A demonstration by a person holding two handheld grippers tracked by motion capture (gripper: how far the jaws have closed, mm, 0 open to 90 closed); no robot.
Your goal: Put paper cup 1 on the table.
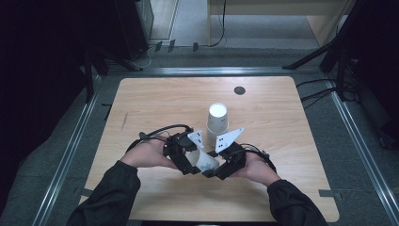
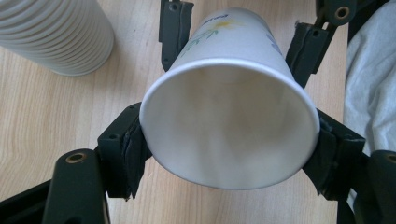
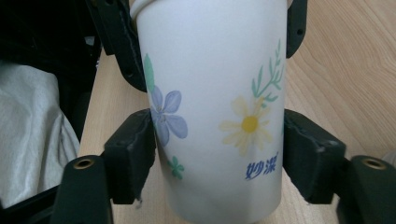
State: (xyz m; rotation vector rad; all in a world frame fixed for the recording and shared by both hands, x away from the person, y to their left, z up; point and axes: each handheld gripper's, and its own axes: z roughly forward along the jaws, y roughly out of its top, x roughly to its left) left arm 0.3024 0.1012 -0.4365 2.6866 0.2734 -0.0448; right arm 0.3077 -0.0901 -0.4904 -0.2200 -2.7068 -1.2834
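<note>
I have one paper cup (image 1: 205,161) slung between my two claws, just above the near middle of the desk (image 1: 155,101), lying on its side with its long axis running across from one hand to the other. The left claw (image 1: 188,162) has the rim end: in the left gripper view the cup's open mouth (image 2: 229,128) faces me, and both pads (image 2: 133,149) press on the rim from either side, partly closed around it. The right claw (image 1: 217,169) takes the base end; in the right gripper view its pads (image 3: 137,142) sit against the flowered wall (image 3: 215,116), on either side of it just short of the base, so I read that as a grip too.

What the next move turns on, I judge, is that axis: the mouth points at the left claw, the base at the right one. To stand it up or slip it onto the stack of cups (image 1: 217,121), which waits upside down just beyond the claws, one hand has to let go and the other swing the axis upright. The stack lies closer to the right claw.
</note>
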